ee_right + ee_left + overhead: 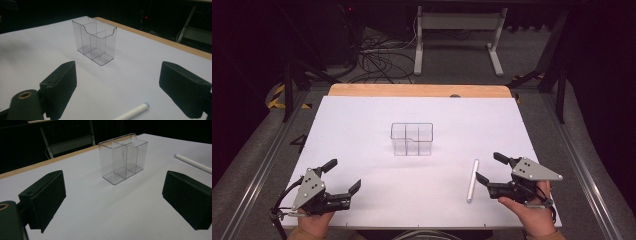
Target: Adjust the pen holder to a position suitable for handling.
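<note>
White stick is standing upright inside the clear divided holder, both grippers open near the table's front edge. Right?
Not quite. The white stick lies flat on the table, just off the right gripper, apart from the clear holder, as the high view shows. The holder looks empty. Left gripper is open too.

White sheet (377, 200) covers the table; a strip of the wooden tabletop (419, 90) shows along its far edge. Beyond it, grey floor with a tangle of black cables (377, 60) and the white legs of a frame (457, 40). Yellow-black hazard tape (276, 96) marks the floor at far left, beside a metal rail (262, 170) running along the table's left side.
</note>
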A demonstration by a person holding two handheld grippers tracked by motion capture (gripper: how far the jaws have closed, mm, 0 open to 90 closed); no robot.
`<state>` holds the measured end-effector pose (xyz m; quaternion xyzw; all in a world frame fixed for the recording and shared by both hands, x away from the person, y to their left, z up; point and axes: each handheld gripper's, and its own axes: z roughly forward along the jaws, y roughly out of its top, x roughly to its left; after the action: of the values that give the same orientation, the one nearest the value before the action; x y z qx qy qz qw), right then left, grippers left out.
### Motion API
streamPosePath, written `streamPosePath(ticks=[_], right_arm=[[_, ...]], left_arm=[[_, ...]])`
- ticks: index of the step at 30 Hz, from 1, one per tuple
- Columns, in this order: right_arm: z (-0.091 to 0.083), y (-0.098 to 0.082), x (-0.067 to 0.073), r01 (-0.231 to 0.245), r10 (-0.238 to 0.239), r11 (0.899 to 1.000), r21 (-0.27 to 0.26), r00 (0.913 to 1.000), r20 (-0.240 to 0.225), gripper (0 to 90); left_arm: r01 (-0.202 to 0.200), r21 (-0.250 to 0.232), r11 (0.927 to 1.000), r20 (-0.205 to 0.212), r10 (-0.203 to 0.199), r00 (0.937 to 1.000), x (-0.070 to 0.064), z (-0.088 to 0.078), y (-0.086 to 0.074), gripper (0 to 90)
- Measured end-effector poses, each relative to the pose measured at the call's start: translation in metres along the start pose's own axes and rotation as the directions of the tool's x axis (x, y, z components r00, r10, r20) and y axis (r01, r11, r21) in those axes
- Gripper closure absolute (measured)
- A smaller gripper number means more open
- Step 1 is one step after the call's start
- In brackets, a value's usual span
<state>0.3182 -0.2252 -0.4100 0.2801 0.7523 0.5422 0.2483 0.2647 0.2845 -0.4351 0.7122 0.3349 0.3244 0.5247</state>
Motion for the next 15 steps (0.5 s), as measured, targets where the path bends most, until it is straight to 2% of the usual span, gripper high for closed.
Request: streamPosePath(ticks=[3,7,9,15], right_arm=[[0.004,0.009,-0.003,-0.001,0.002,0.999,0.049,1.0000,-0.009,15.1],[0.008,0.015,-0.003,-0.017,0.016,0.998,0.063,0.9998,0.011,13.2],[0.011,0.019,-0.004,-0.059,0.057,0.996,0.071,0.9978,0.033,13.0],[0.012,0.028,-0.004,-0.080,0.077,0.993,0.086,0.9965,0.033,17.8]], left_arm=[[0.002,-0.001,1.0000,-0.001,-0.002,1.0000,0.000,0.000,0.000,5.7],[-0.004,0.010,0.9999,-0.011,0.004,0.9999,0.003,0.001,0.001,5.9],[-0.001,0.009,1.0000,-0.011,0.001,0.9999,0.004,0.002,0.001,6.0],[-0.008,0.012,0.9999,-0.006,0.008,1.0000,0.007,0.005,0.001,6.0]])
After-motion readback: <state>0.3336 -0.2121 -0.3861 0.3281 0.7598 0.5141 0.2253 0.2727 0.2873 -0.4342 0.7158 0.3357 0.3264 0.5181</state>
